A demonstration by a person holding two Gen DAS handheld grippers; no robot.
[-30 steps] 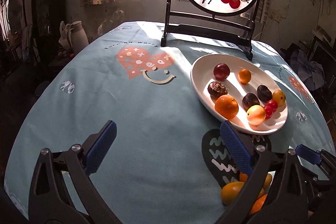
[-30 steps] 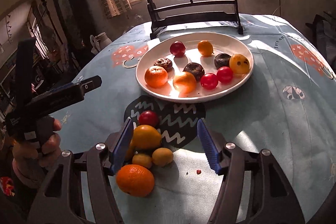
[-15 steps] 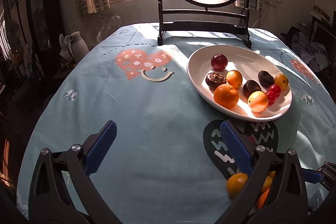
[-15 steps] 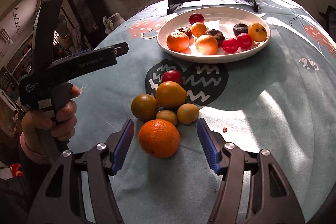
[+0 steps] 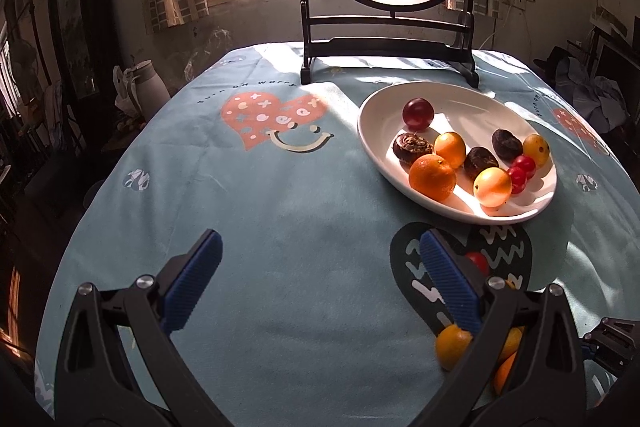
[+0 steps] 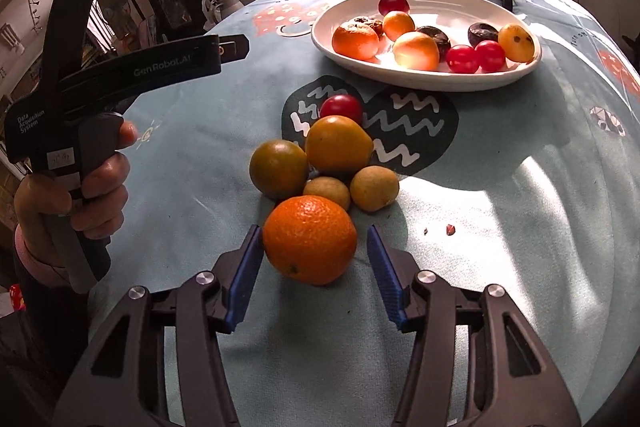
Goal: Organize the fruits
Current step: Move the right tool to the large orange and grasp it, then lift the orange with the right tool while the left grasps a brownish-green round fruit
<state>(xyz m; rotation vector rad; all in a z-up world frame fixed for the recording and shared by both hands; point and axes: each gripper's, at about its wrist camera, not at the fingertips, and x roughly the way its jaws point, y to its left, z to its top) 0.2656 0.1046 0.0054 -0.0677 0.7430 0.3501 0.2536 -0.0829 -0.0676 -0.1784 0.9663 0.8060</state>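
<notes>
Two blue pads of the right gripper (image 6: 314, 277) flank the orange (image 6: 309, 239) on the desk (image 6: 500, 211); its jaws have just been closing, the left pad about touching the peel, the right one a gap away, so no grip yet. Just behind the orange lie five more fruits (image 6: 320, 155). Beyond them stands the plate (image 6: 404, 77) of fruit. Left gripper (image 5: 320, 283) hovers wide open, empty, over bare cloth.
</notes>
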